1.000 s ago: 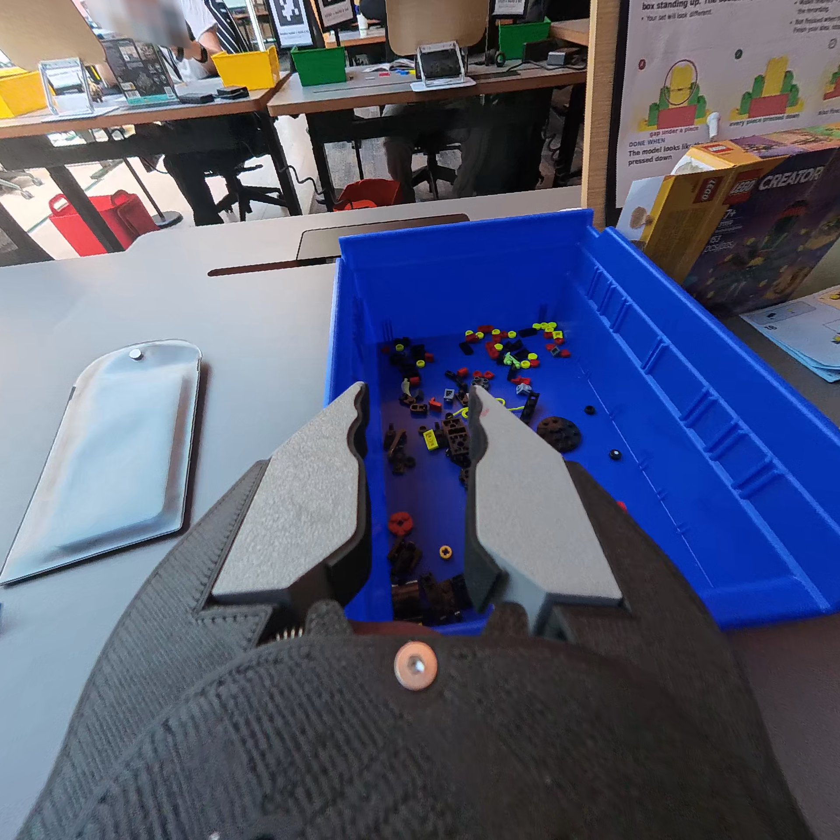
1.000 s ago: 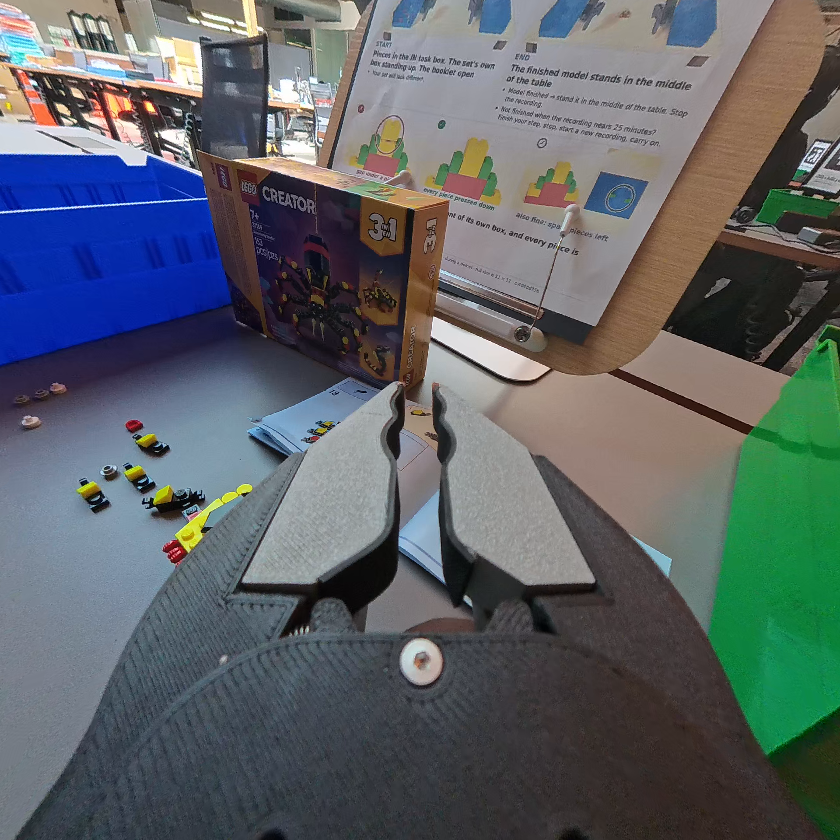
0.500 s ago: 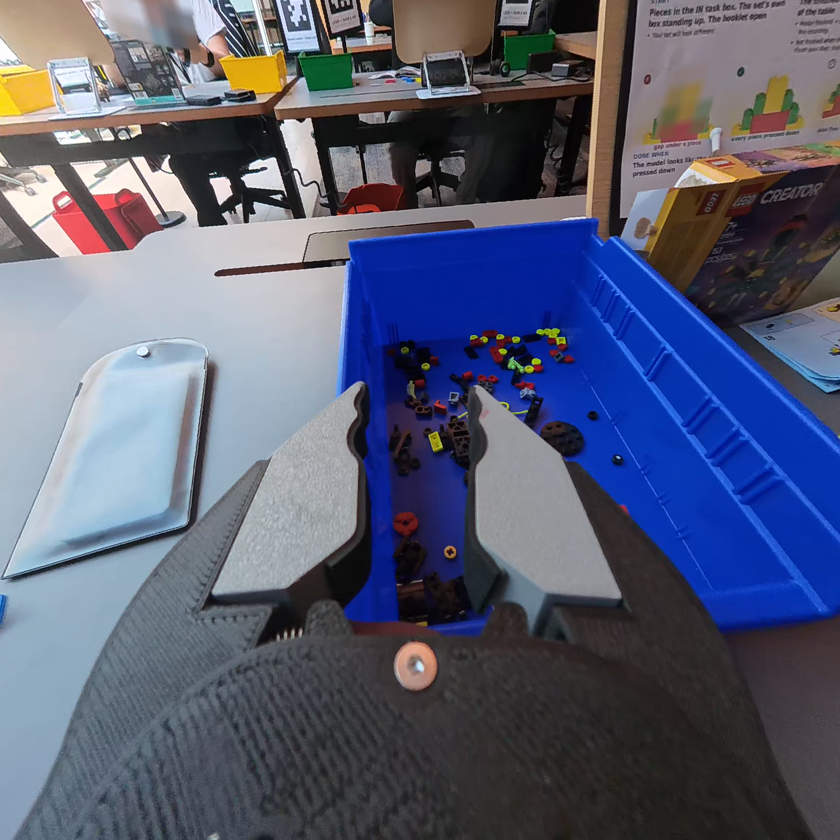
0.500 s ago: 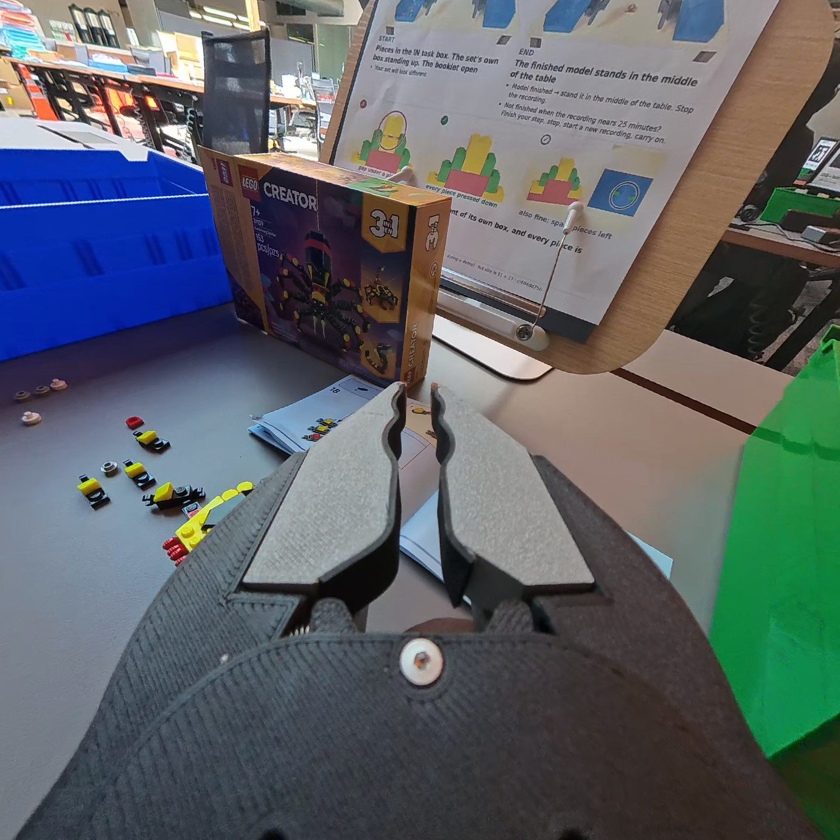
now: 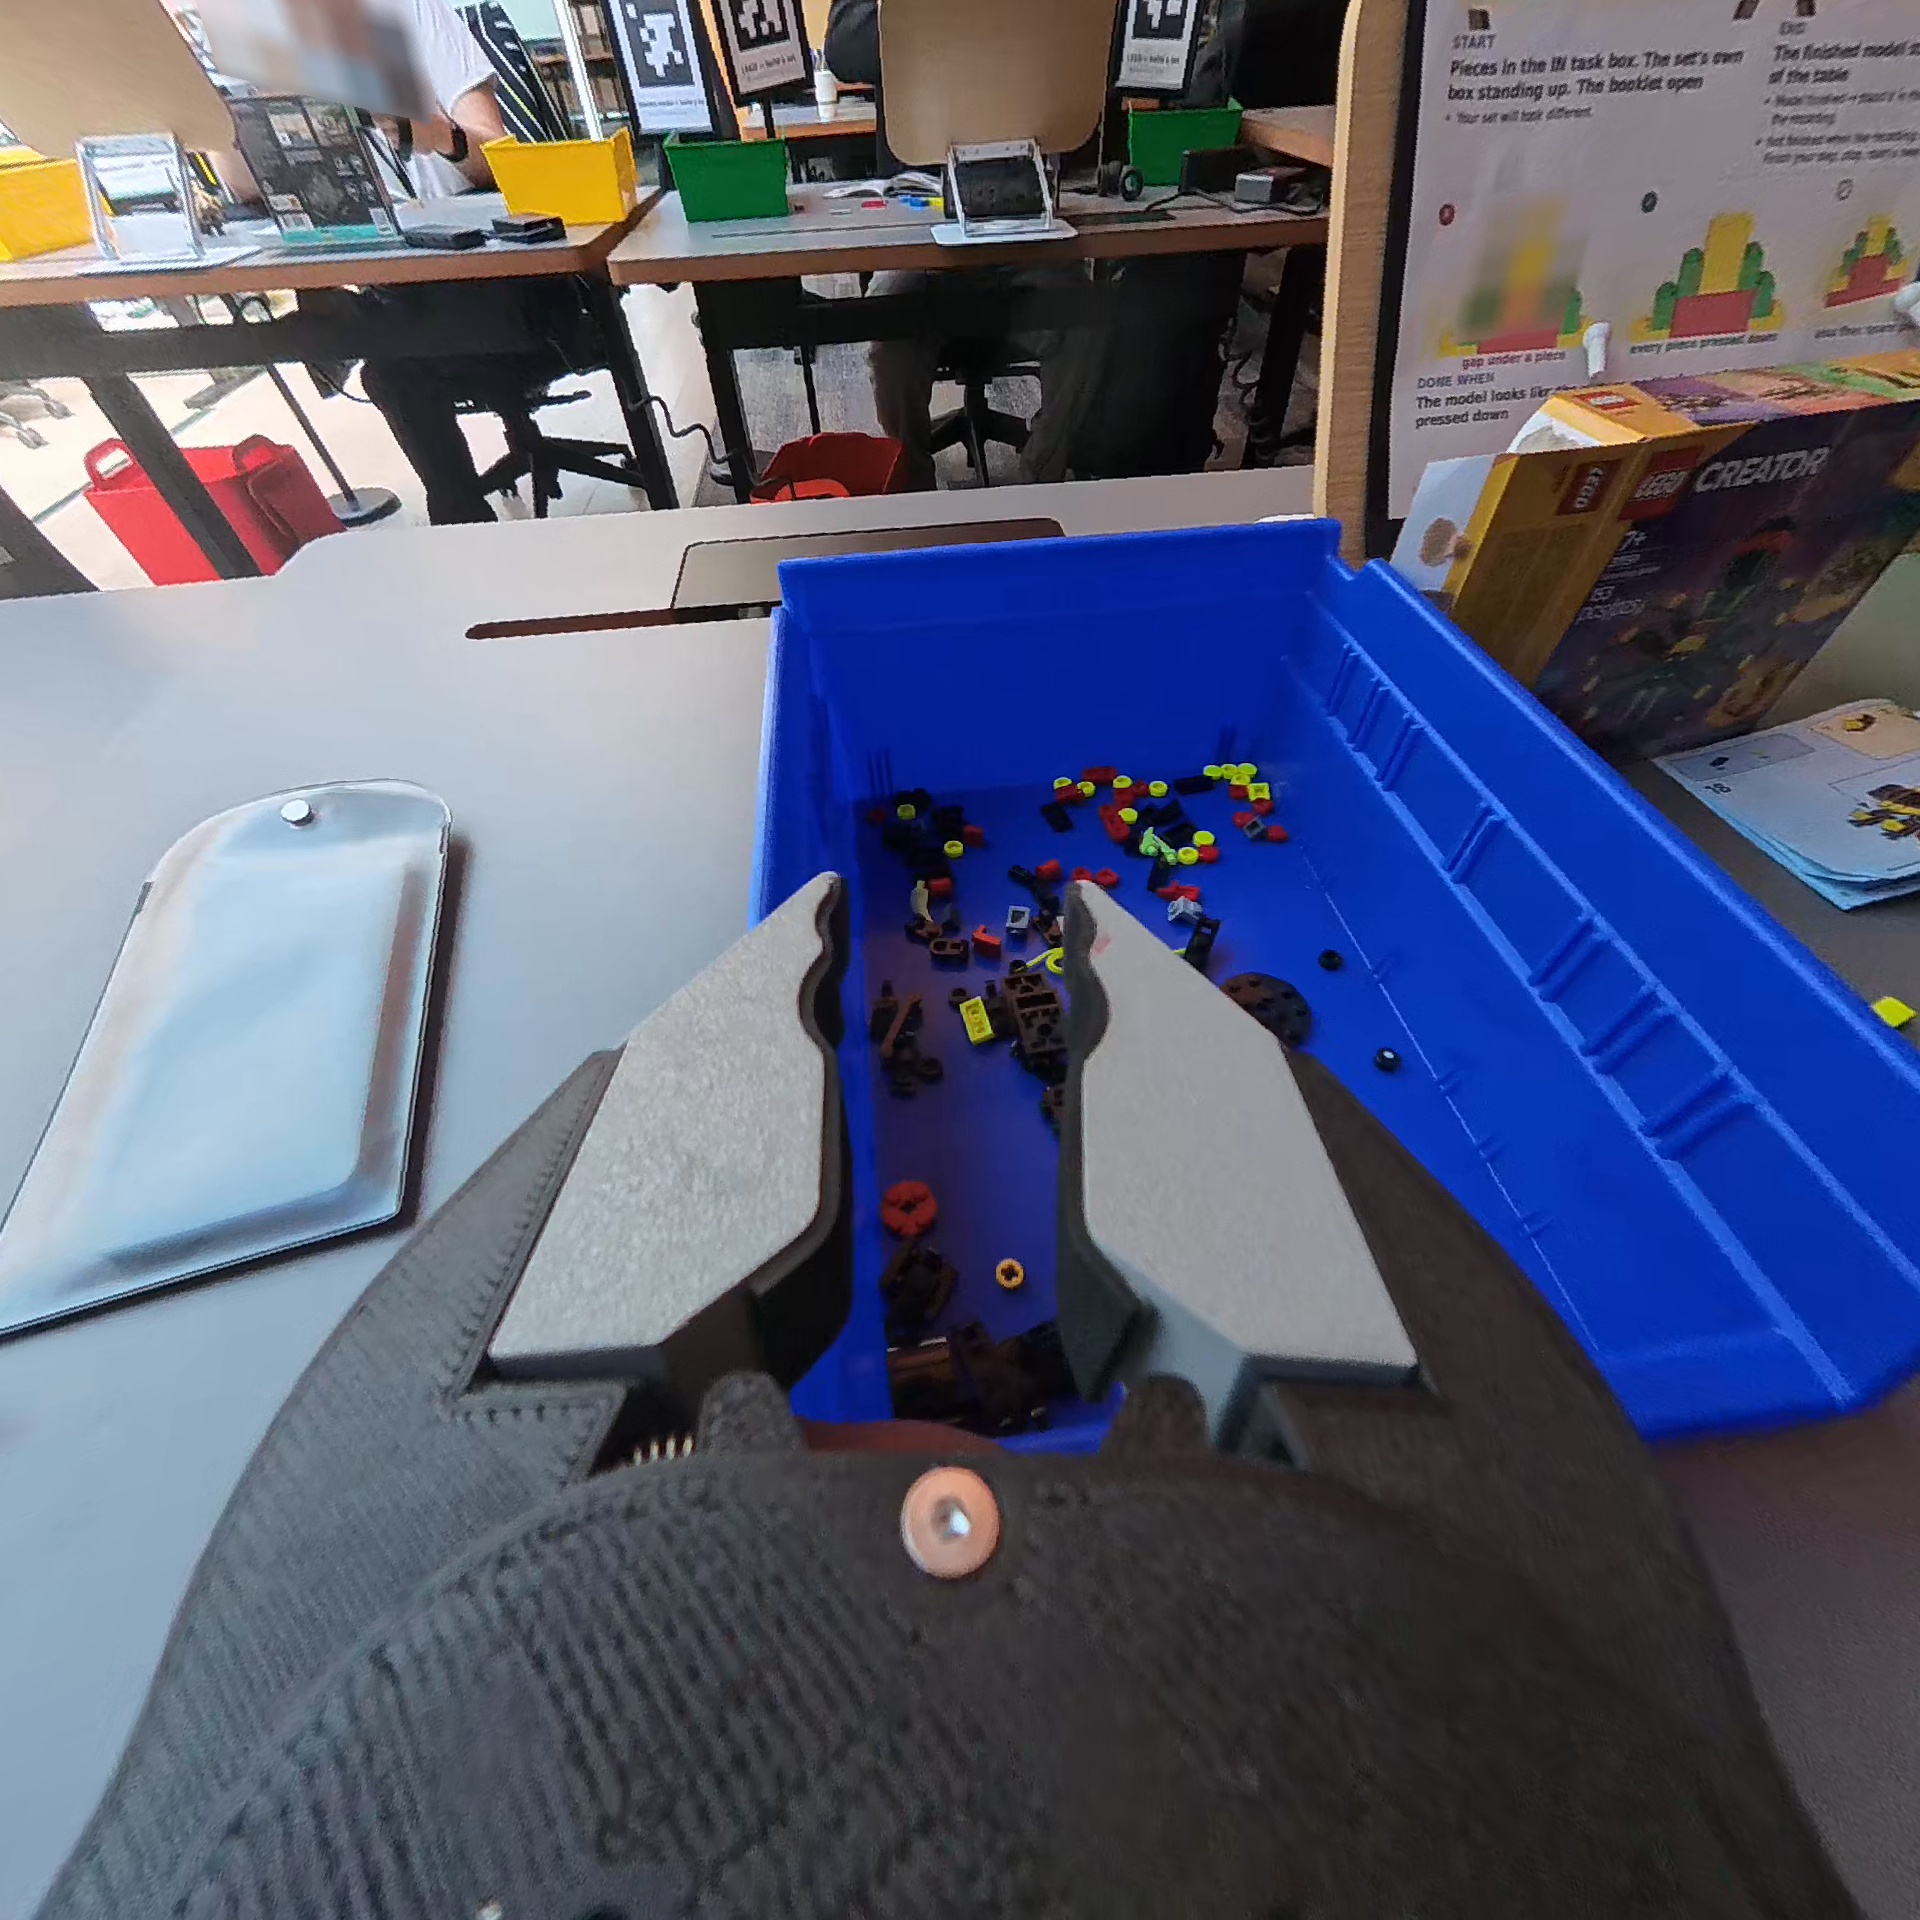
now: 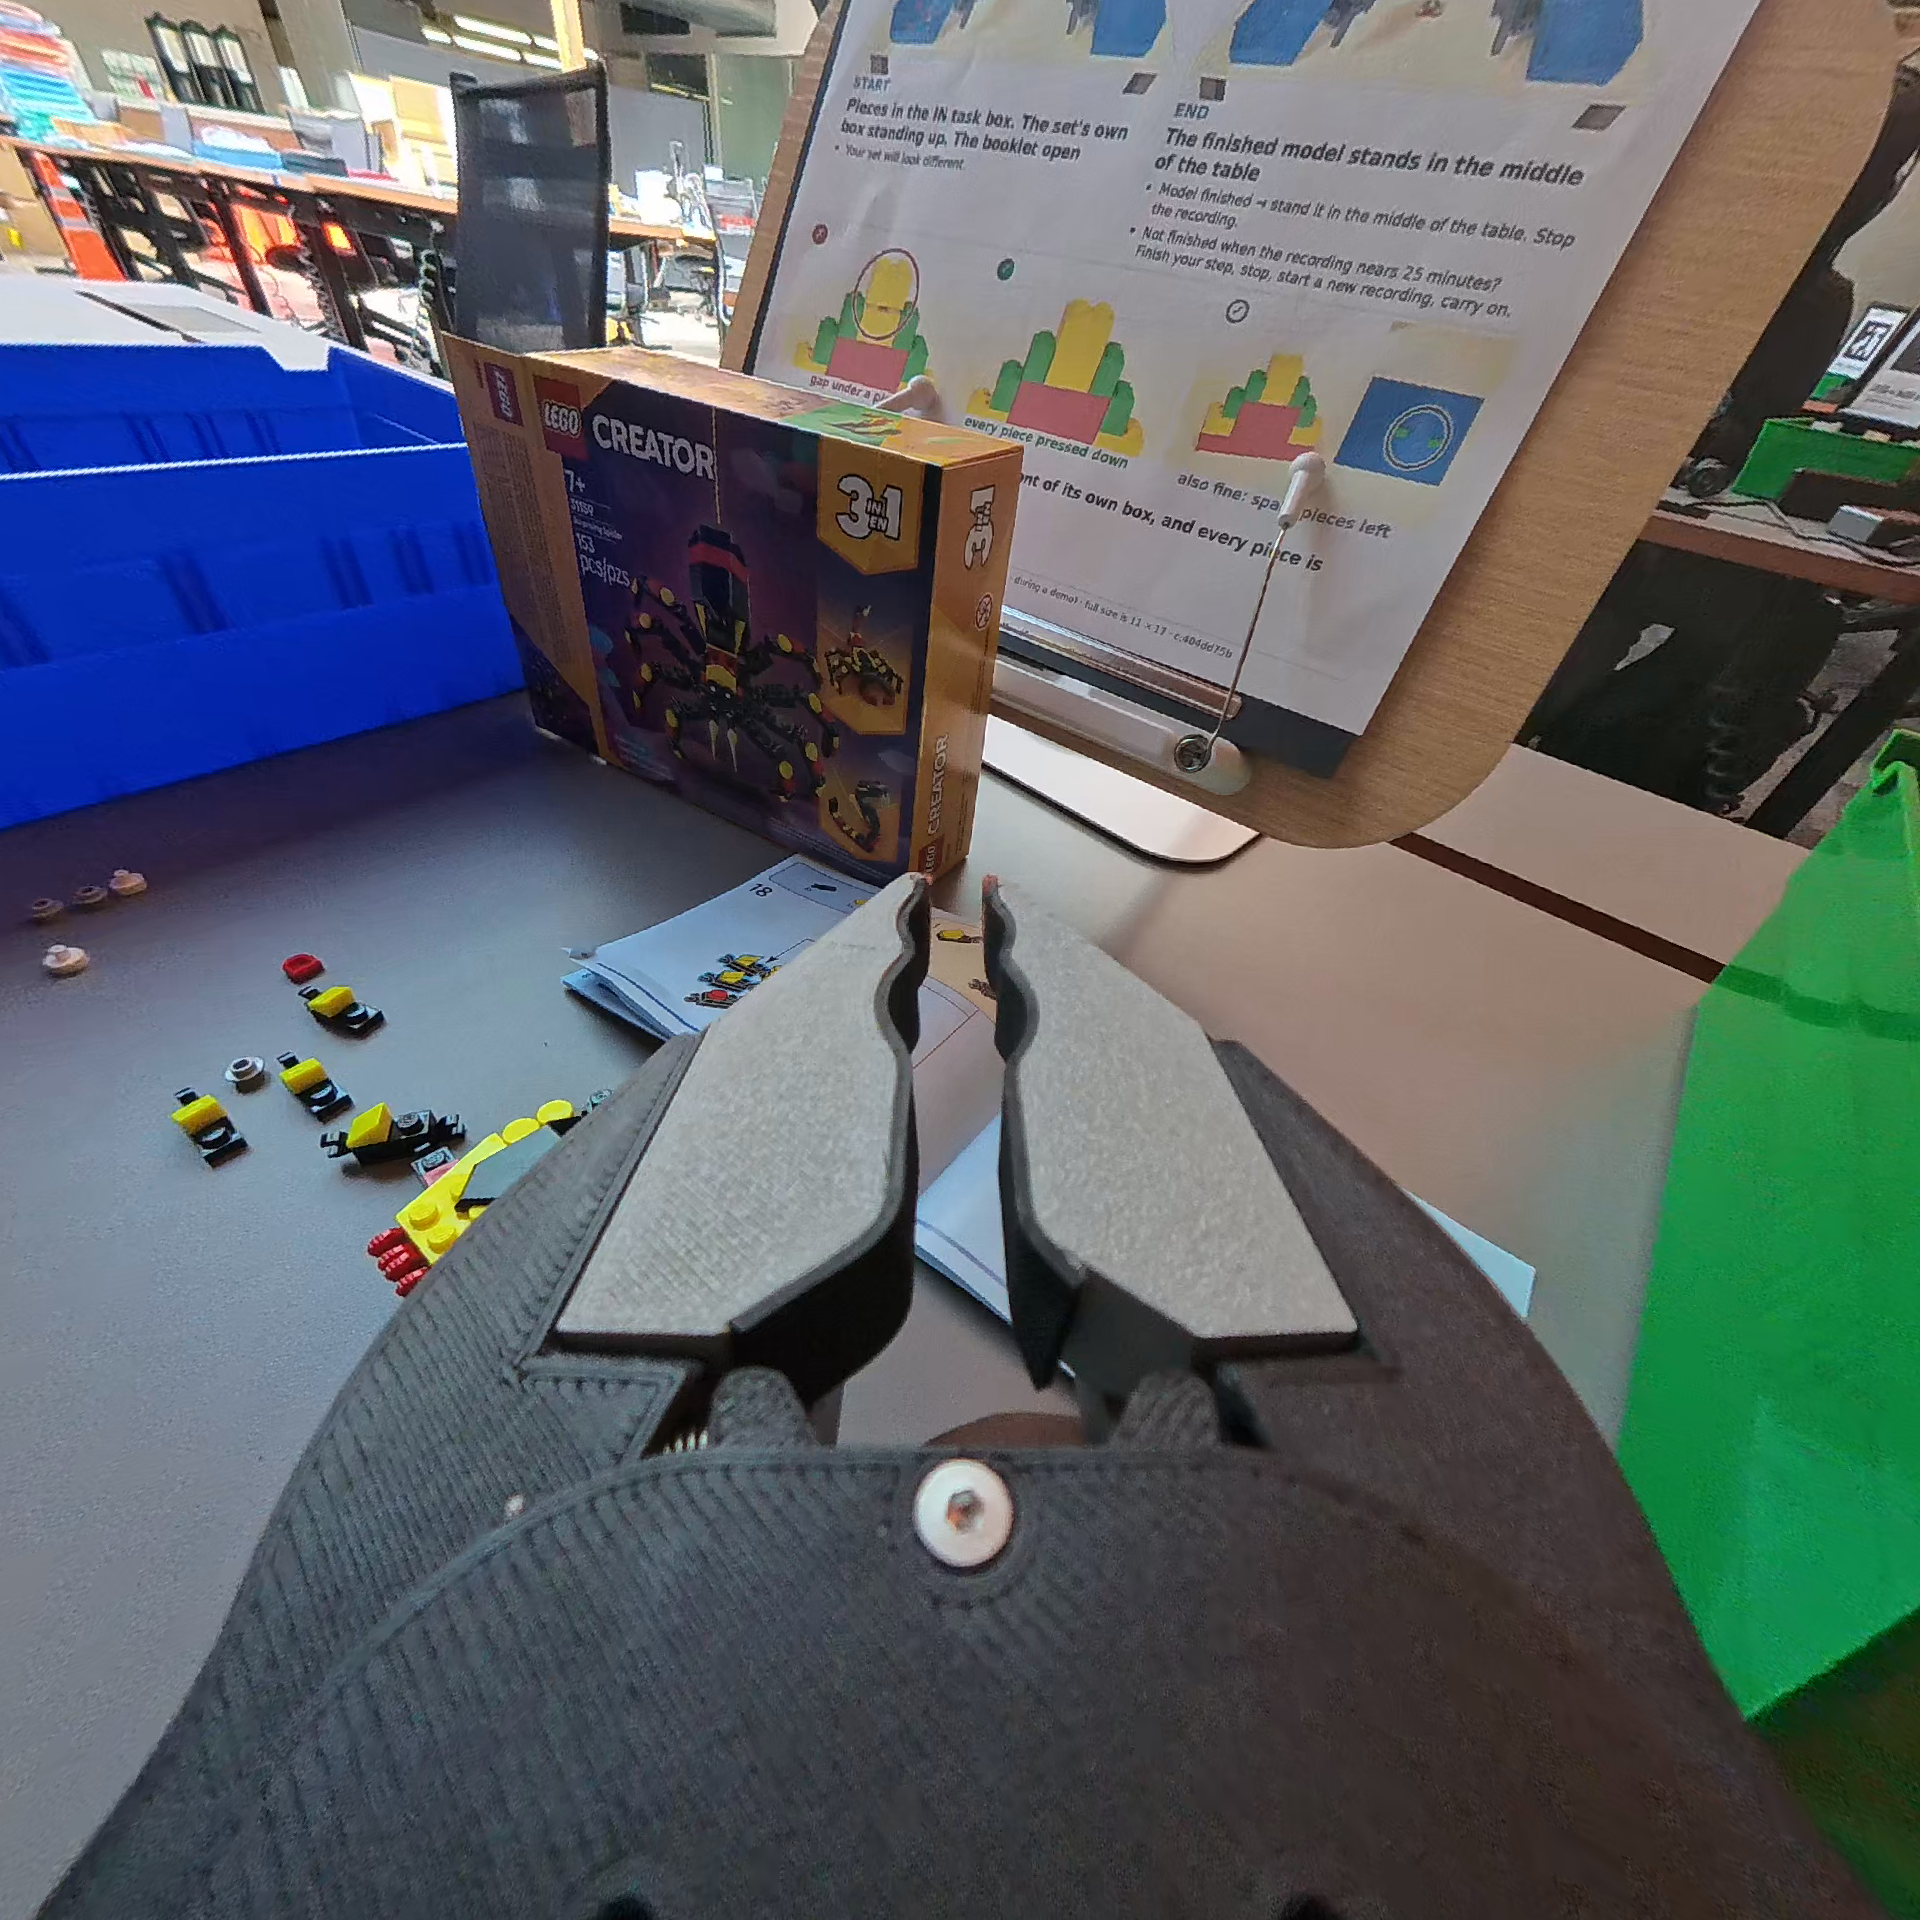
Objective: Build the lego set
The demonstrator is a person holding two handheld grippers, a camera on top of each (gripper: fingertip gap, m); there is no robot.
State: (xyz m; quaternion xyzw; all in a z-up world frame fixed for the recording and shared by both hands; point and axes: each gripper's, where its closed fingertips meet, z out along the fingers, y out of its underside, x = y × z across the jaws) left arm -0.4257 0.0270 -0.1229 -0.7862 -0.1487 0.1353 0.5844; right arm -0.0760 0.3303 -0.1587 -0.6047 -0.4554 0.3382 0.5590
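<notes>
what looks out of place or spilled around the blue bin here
One small yellow-green piece lies alone on the table just outside the blue bin, on its right side, away from the loose pieces inside. Nothing else stands out.

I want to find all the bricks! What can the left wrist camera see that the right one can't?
Only the left wrist view shows inside the blue bin, with its loose pieces, and the clear pouch. Only the right shows the little yellow-and-black builds on the table and the green bin. Both show the set's box and booklet.
</notes>
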